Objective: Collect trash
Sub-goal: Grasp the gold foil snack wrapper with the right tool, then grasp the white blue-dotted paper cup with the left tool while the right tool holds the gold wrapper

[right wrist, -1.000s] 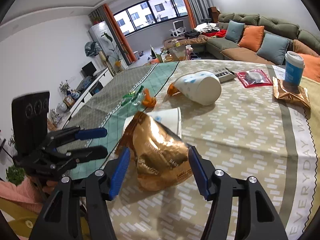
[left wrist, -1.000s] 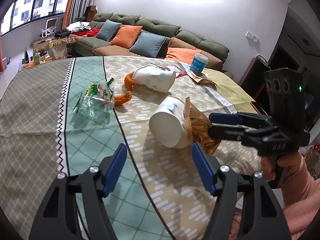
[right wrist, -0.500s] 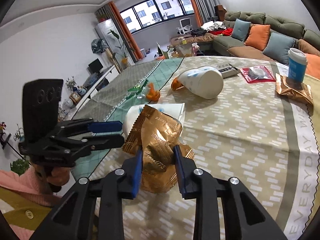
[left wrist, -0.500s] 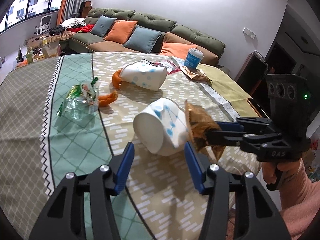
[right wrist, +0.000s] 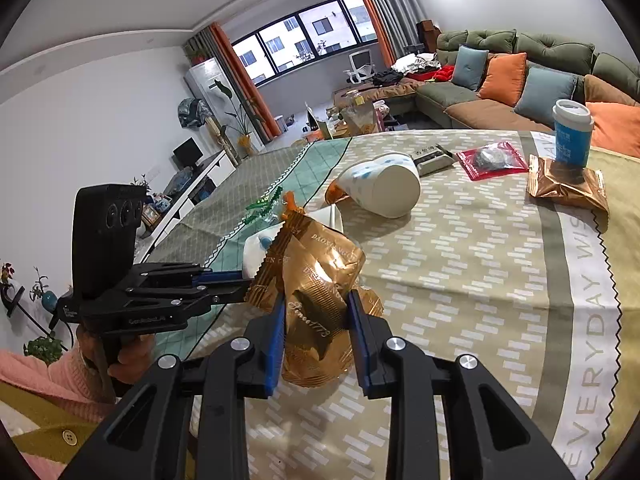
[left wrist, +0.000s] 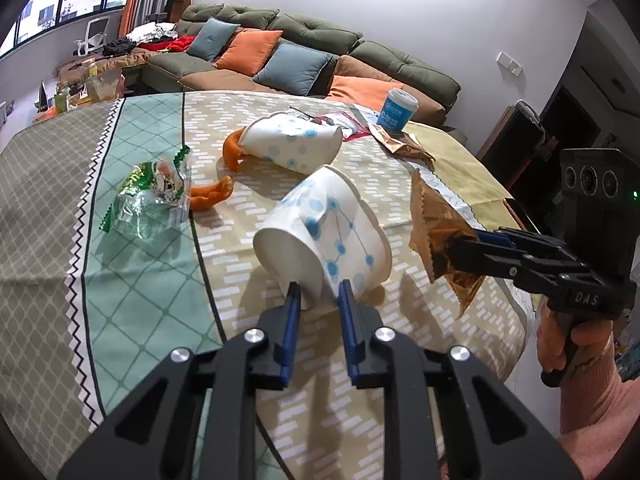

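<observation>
My left gripper (left wrist: 316, 294) is closing its jaws on the rim of the near cup (left wrist: 326, 232), a white paper cup with blue dots that lies tipped on its side on the tablecloth (left wrist: 140, 300); the blue pads sit on either side of the cup's lower edge, pinching it. My right gripper (right wrist: 316, 308) pinches a crumpled gold wrapper (right wrist: 316, 280) between its pads, the foil bunched and lifted just off the cloth, right beside the cup's open mouth. From my left camera the wrapper (left wrist: 436, 224) sticks up out of my right gripper's (left wrist: 460, 246) tips, to the right of the cup. Farther back a second cup (left wrist: 292, 144) lies on its side with orange peel (left wrist: 232, 152) at its base, and another peel (left wrist: 210, 196) lies next to a green wrapper (left wrist: 150, 196). Near the far edge a blue cup (right wrist: 572, 132) stands upright on a second gold wrapper (right wrist: 568, 186), with a red pouch (right wrist: 492, 160) just beside them. A hand in a pink sleeve (left wrist: 576, 344) holds my right gripper's handle.
</observation>
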`<state>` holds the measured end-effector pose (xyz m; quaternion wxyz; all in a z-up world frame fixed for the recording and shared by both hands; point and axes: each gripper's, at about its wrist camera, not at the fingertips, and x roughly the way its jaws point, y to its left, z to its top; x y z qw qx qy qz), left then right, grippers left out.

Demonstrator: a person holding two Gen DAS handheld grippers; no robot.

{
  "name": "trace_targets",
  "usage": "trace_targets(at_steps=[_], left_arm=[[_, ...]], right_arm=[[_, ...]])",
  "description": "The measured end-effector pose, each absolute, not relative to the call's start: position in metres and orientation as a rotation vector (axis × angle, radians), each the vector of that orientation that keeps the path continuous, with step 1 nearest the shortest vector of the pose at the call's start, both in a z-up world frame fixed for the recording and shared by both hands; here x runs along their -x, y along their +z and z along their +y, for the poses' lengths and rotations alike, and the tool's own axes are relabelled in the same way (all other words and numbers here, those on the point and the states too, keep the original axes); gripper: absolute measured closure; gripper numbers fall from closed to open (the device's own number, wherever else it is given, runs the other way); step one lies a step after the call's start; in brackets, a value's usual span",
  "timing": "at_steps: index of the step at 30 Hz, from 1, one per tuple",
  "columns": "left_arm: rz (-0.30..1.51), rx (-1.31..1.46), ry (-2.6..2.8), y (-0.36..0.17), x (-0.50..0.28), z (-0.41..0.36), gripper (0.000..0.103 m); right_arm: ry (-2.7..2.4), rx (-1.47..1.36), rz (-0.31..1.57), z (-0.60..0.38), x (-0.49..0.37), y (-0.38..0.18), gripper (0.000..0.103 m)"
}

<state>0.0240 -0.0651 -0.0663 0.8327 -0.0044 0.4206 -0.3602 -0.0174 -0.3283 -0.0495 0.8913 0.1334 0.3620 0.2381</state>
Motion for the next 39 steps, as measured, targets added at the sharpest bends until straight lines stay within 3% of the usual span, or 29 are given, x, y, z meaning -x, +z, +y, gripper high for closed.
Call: trace_targets(at_steps=[19, 21, 22, 34, 36, 38, 39], left_arm=[[0.839, 0.069, -0.696, -0.047, -0.004, -0.008, 0.085], [0.827, 0.077, -0.684, -0.043, -0.001, 0.000, 0.088], [0.821, 0.083, -0.680, -0.040, 0.001, 0.005, 0.095], [0.783, 0.111, -0.632, -0.025, 0.013, 0.046, 0.096], [0.797, 0.103, -0.634, -0.026, 0.013, 0.043, 0.087], [0.799, 0.080, -0.638, -0.028, 0.012, 0.035, 0.059], [0.798, 0.071, -0.637, -0.028, 0.012, 0.030, 0.054]], right_arm=[[0.580, -0.294, 0.728, -0.303, 0.000, -0.040, 0.074], [0.591, -0.292, 0.726, -0.299, -0.001, -0.040, 0.074], [0.603, -0.291, 0.725, -0.296, -0.003, -0.039, 0.074], [0.677, -0.265, 0.720, -0.263, -0.018, -0.035, 0.074], [0.668, -0.269, 0.720, -0.265, -0.019, -0.036, 0.074], [0.655, -0.276, 0.724, -0.268, -0.021, -0.038, 0.074], [0.651, -0.281, 0.726, -0.269, -0.021, -0.038, 0.074]])
